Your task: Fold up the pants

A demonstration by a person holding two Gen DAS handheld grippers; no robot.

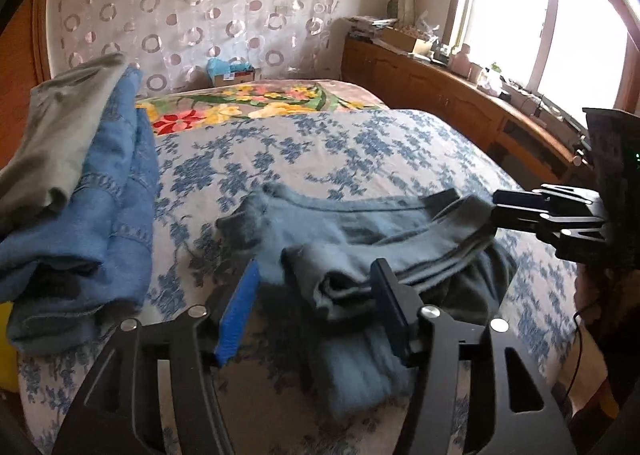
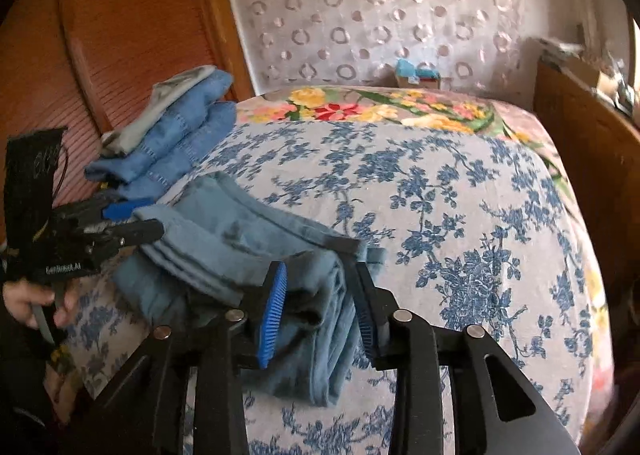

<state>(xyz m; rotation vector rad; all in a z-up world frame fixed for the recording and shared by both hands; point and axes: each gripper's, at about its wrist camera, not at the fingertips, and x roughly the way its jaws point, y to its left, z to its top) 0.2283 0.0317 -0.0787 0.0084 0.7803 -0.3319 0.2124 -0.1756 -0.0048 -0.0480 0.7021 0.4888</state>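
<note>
Pants (image 1: 360,239) are laid half-folded on the bed (image 1: 360,143), beside the clothes stack (image 1: 80,191). Left gripper (image 1: 316,295) and right gripper (image 2: 320,295) are held spread over them.

Grey-blue pants (image 1: 360,227) on white bedsheet (image 1: 360,143) w/ blue floral print.

Daylight is admitted through the blown-out window (image 1: 520,15) at far right; edges are bent and darkened by fisheye distortion.
</note>
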